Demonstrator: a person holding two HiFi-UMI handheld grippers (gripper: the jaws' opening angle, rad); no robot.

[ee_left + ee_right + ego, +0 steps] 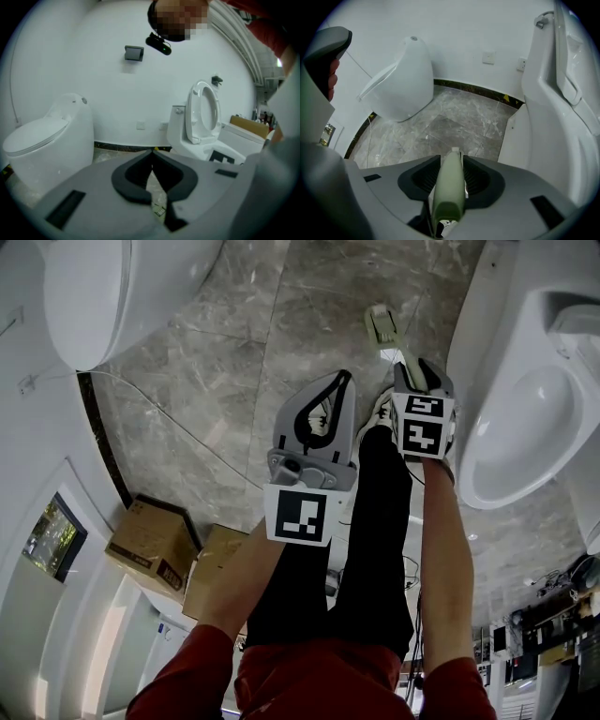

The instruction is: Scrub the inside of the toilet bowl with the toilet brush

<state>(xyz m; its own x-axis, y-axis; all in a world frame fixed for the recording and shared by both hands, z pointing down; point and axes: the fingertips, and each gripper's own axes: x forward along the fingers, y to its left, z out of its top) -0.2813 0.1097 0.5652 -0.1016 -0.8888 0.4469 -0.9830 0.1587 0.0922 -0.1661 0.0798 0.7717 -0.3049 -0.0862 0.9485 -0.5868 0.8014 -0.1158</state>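
Note:
My right gripper (410,371) points down at the floor beside the open white toilet bowl (511,432). It is shut on the pale green handle of the toilet brush (382,327). In the right gripper view the handle (449,192) runs up between the dark pads, which touch it on both sides, and its tip (454,152) reaches just past my right gripper (452,158). The brush head is hidden. My left gripper (343,377) hangs to the left, shut with nothing in it. In its own view my left gripper (151,152) has its tips meeting, and the toilet (201,119) stands with its lid raised.
A second toilet with its lid down (94,287) stands at the left, also seen as the rounded white toilet (401,84). Two cardboard boxes (150,545) sit by the wall. A thin cable (178,423) crosses the grey marble floor (281,324). The person's black trouser legs (375,549) stand below the grippers.

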